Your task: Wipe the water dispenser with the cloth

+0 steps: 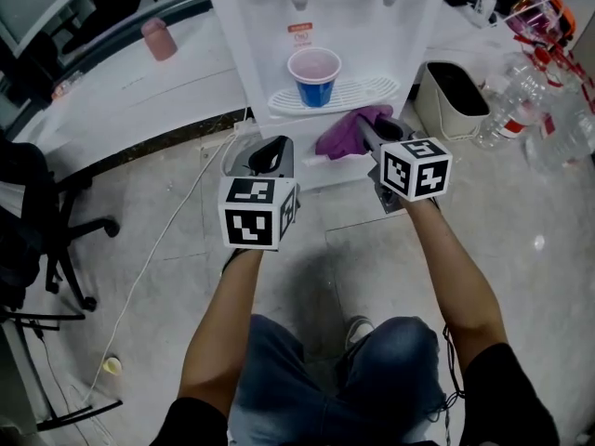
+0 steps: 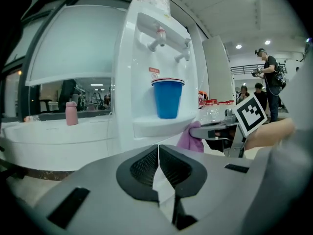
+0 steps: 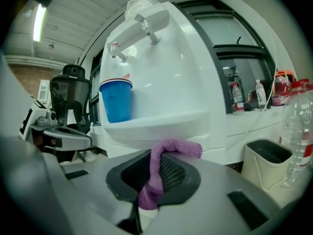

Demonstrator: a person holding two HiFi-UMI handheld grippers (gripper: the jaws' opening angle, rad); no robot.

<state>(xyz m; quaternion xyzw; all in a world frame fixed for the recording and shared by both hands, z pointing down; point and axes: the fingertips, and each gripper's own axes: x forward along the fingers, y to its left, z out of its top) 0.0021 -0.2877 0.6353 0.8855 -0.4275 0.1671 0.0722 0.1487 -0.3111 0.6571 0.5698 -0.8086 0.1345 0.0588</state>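
Right gripper [image 3: 155,175] clamped on a purple microfibre cloth [image 3: 177,148] at the front of the white plastic water dispenser [image 1: 353,26]; left gripper [image 2: 157,166] closed on nothing.

Only the right gripper view shows the pinch itself: the cloth runs up between the ribbed black jaws and folds over toward the dispenser, below its shelf. The head view shows instead the cloth's bunched end at the dispenser's front, just under the white slatted drip tray [image 1: 372,91], where a blue plastic cup [image 1: 314,80] stands beneath the taps. Whether cloth and dispenser touch is not clear in any view. The left gripper view shows its own jaws pressed together, held back from the dispenser and left of the cloth. A beige open bin [image 1: 454,98] stands on the floor right of the dispenser, and a pink bottle [image 1: 158,39] on the ledge to its left.
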